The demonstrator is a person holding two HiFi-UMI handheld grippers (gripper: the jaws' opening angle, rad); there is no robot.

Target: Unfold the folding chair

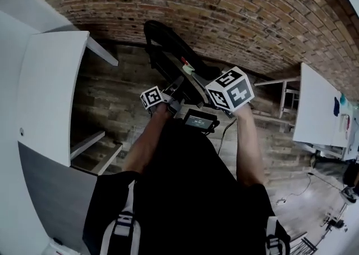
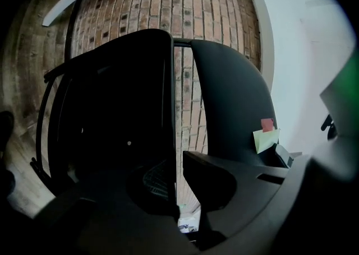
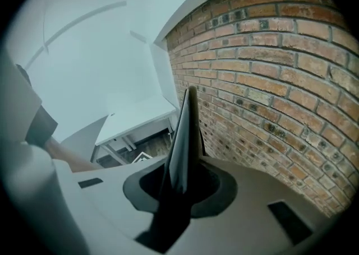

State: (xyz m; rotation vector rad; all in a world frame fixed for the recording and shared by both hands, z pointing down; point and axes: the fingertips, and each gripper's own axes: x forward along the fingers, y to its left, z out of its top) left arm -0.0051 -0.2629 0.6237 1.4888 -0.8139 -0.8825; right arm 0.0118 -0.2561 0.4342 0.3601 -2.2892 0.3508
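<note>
While left gripper [image 2: 178, 185], right gripper [image 3: 180, 188] clamp folding chair [image 1: 167, 46] (black) | brick wall [image 1: 224, 7] behind

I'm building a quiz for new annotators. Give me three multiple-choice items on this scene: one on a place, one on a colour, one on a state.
1. The folding chair is held: A before the brick wall; B over a sofa; C inside a box.
2. The chair is: A red; B white; C black.
3. The right gripper is: A open, empty; B shut on the chair's thin edge; C out of view.
Key: 1 A, bricks rise right behind it; 2 C, its panels and frame show black; 3 B, the jaws pinch the black edge in the right gripper view.
</note>
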